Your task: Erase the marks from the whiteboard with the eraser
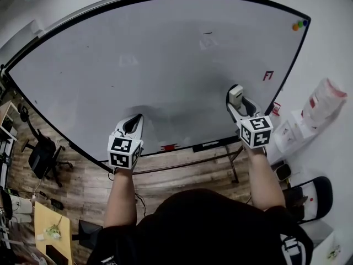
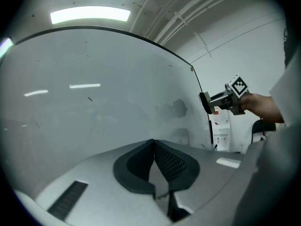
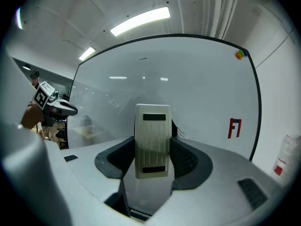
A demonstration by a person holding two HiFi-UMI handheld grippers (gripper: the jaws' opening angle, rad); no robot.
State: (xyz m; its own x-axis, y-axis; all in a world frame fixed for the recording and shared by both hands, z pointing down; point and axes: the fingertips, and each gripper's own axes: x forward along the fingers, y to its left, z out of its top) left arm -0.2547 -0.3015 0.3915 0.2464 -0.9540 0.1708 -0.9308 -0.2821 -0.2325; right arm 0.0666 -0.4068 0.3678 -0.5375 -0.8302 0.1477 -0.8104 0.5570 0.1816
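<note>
A large whiteboard fills the head view; it is mostly wiped, with a small black dash near the top and a red mark at the right. My right gripper is shut on a cream eraser, held upright against the board's lower right; a few thin dark strokes show just right of it. The red mark lies further right. My left gripper hovers at the board's lower middle, jaws shut on nothing. The right gripper shows from the side in the left gripper view.
Coloured magnets sit at the board's top right corner. A tray ledge runs under the board with a red marker on it. An office chair stands at the left, a white bag and a black chair at the right.
</note>
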